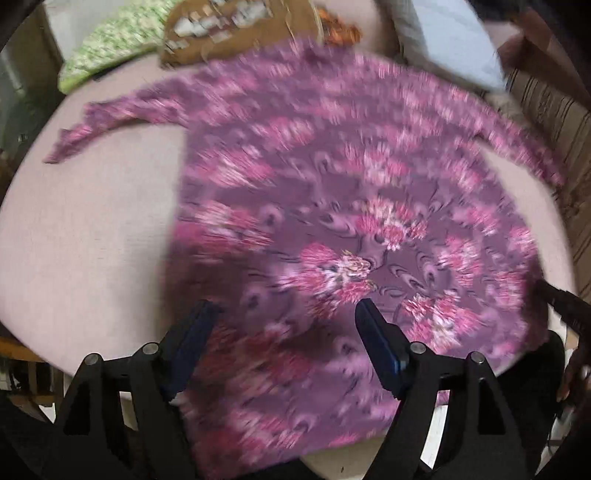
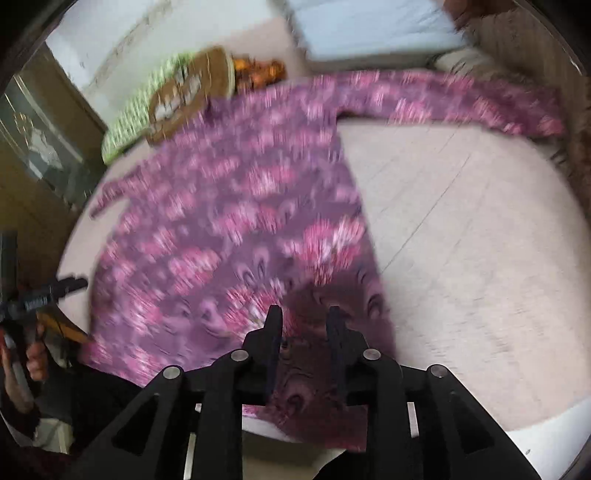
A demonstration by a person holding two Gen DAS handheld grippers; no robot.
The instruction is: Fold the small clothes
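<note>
A purple long-sleeved top with pink flowers (image 1: pixel 332 166) lies spread flat on a pale pink surface (image 1: pixel 92 240), both sleeves stretched out; both views are motion-blurred. My left gripper (image 1: pixel 286 306) hangs open above the top's near hem on the left side, with nothing between its blue pads. In the right wrist view the same top (image 2: pixel 229 192) fills the middle. My right gripper (image 2: pixel 304 314) hovers over the hem's right corner, its fingers a narrow gap apart, the shadowed cloth lying flat beneath them. The left gripper (image 2: pixel 44 295) shows at that view's left edge, held by a hand.
At the far edge lie a green patterned cloth (image 1: pixel 114 40), a brown garment (image 1: pixel 229 26), something orange (image 1: pixel 340 29) and a light blue cushion (image 1: pixel 454 40). A striped sofa (image 1: pixel 546 103) stands at the right. Bare pink surface (image 2: pixel 461 240) lies right of the top.
</note>
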